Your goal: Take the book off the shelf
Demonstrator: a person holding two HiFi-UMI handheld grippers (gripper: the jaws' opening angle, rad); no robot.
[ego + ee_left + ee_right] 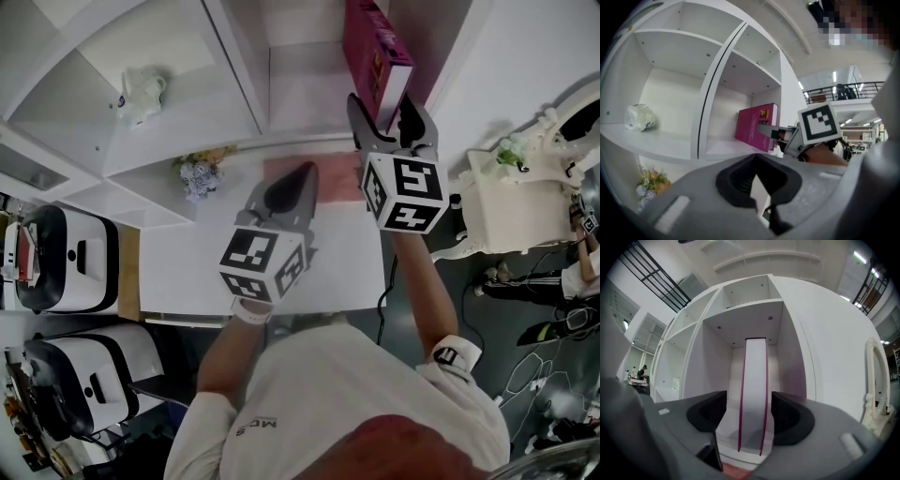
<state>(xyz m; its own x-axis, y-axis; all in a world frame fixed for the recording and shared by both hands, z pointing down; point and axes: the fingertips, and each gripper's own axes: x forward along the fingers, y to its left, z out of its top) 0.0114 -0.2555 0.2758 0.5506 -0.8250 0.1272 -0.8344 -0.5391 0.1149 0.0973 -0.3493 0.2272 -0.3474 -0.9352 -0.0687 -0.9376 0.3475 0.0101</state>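
Note:
A magenta book [375, 52] stands upright in the right compartment of the white shelf unit [234, 84]. My right gripper [384, 108] reaches into that compartment with one jaw on each side of the book's near edge. In the right gripper view the book [753, 390] shows its white page edge between the pads, with a thin gap on the left side, so the right gripper [749, 404] is open. My left gripper [298, 173] hangs lower and to the left, in front of the shelf, jaws together and empty. The left gripper view shows the book [757, 129] from the side.
A white bundle [141, 94] lies in the left compartment. A small bunch of flowers [202, 173] sits on the shelf below it. A white ornate cabinet [506, 206] stands at the right, white machines [66, 258] at the left, and cables lie on the floor.

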